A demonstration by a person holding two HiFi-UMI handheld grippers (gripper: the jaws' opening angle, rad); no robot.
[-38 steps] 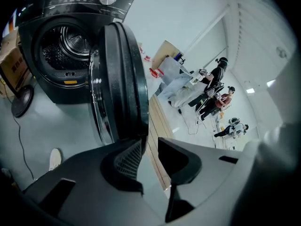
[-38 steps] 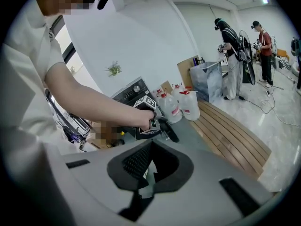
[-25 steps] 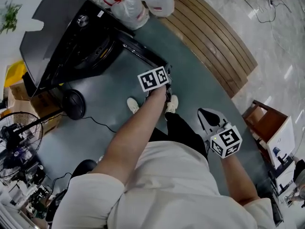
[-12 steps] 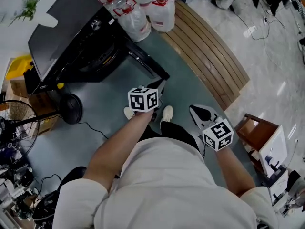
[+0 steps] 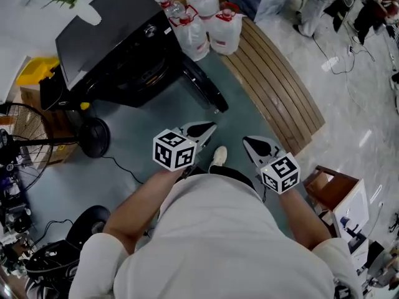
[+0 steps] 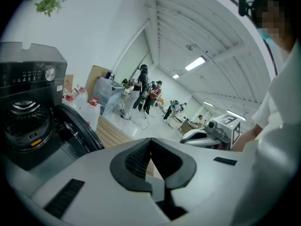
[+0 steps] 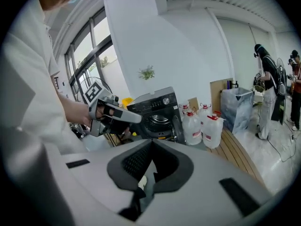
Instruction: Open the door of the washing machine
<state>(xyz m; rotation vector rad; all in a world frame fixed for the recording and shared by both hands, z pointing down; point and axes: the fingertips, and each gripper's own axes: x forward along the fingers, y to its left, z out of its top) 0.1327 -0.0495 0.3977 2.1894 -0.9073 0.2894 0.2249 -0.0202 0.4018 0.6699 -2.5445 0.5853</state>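
**Door already stands open; both grippers hang clear of it**

The washing machine (image 5: 103, 39), a dark front-loader, sits at the upper left of the head view, on the grey-green floor (image 5: 137, 148) beside a slatted wooden platform (image 5: 277, 83). Its door (image 5: 204, 87) is swung well out from the front, hinged on the side nearest the water jugs (image 5: 209, 23), and the round drum opening (image 5: 144, 75) lies exposed. The left gripper view shows the same thing: the door's dark rim juts out beside the uncovered drum. Judged from this, the task's one step looks done, with nothing left beyond perhaps pushing the door wider.

Neither tool touches the machine. The left gripper (image 5: 208, 128) is held close in front of the person's body, well apart from the door's edge, with its jaws pressed together and nothing between them. The right gripper (image 5: 250, 144) hangs at about the same height just beside it, likewise clenched on nothing, pointing loosely toward the machine, which stands open in its own view
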